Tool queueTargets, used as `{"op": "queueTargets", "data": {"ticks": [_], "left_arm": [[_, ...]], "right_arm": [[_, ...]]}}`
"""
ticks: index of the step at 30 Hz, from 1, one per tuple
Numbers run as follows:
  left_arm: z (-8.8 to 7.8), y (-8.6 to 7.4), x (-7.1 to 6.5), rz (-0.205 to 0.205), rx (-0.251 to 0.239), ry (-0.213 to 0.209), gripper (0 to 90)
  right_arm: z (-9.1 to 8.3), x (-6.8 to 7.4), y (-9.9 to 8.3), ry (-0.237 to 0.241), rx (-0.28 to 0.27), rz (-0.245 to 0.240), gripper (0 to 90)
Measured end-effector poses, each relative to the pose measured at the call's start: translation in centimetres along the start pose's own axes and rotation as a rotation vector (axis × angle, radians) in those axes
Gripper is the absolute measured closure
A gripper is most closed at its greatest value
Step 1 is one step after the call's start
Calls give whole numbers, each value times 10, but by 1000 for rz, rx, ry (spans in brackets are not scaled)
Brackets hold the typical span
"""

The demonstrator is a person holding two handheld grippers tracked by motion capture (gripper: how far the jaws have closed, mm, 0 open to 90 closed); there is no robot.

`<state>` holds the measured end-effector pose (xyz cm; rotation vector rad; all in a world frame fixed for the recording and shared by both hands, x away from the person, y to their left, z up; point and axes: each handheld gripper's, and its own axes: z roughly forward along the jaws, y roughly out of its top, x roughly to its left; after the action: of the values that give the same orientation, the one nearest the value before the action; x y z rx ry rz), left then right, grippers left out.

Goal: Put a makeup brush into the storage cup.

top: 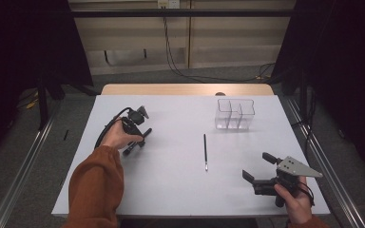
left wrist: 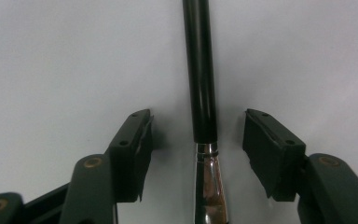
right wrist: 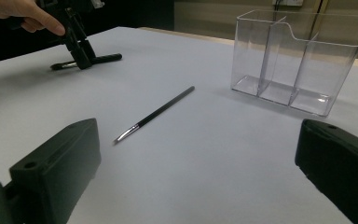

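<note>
Table [top: 180, 190]: one, white top, work surface.
Clear organiser [top: 235, 114]: one, three compartments, far right, empty, likely destination for brushes.
Left gripper [left wrist: 198, 140]: lowered over thick brush [left wrist: 200, 70], jaws astride handle by ferrule, not yet touching.
Right gripper [top: 261, 167]: jaws apart, nothing held, idle near right.
Brushes: two; thin brush [top: 205, 151] lies mid-table.

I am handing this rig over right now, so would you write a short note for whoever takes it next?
Left gripper: open, jaws straddling the thick brush lying on the table, pads not touching it.
Right gripper: open, empty, near the table's right front.
Thin brush: lying mid-table, untouched.
Clear organizer: upright at the back right, three compartments, all empty.
Done: nothing is in the organizer.
Left: probably grip each brush and put it there.
</note>
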<state>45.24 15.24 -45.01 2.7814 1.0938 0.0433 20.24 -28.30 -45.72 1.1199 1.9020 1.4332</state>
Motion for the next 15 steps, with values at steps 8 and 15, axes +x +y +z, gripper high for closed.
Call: {"op": "queueTargets", "data": {"ticks": [8, 15], "left_arm": [[-2, 1, 2, -17, 25, -4, 710], [-1, 4, -5, -24, 45, 17, 786]], "right_arm": [[1, 1, 0, 8, 4, -6, 0], [1, 1, 0, 7, 5, -4, 0]]}}
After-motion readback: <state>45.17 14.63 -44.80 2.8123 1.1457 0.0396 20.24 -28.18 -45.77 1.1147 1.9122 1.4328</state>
